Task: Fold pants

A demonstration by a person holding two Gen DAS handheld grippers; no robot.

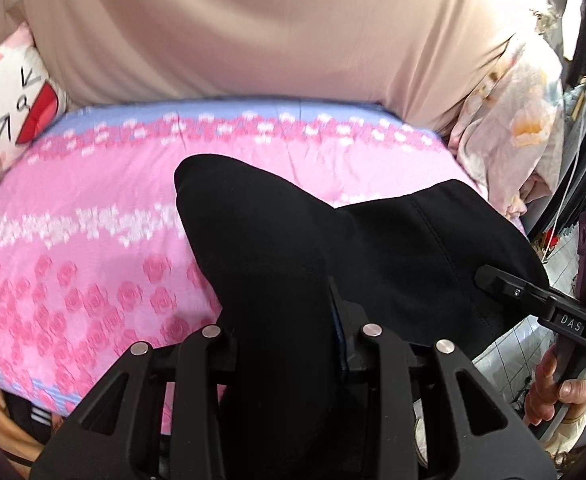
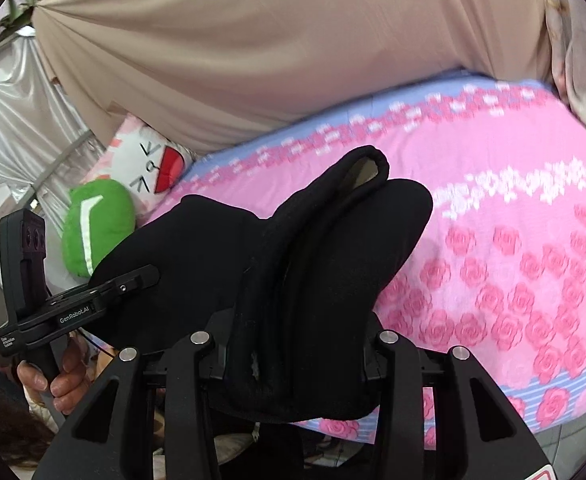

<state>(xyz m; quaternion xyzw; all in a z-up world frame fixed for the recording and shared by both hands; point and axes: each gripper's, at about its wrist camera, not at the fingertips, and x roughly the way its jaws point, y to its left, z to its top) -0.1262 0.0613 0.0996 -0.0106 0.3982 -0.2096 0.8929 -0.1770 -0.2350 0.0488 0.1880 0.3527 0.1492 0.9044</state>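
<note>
Black pants are pinched in the closed left gripper, and a bunched edge with a thick hem is clamped in the right gripper. The garment is held up over the pink rose-print bedspread, not laid flat. No finished fold is seen; folding appears barely begun.

A green cushion sits beside a cartoon-face pillow on pink rose bedding.

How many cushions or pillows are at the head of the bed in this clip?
2. A white pillow with a cartoon face lies against the beige curtain, and a green cushion sits in front of it. The black pants may hide others.
</note>
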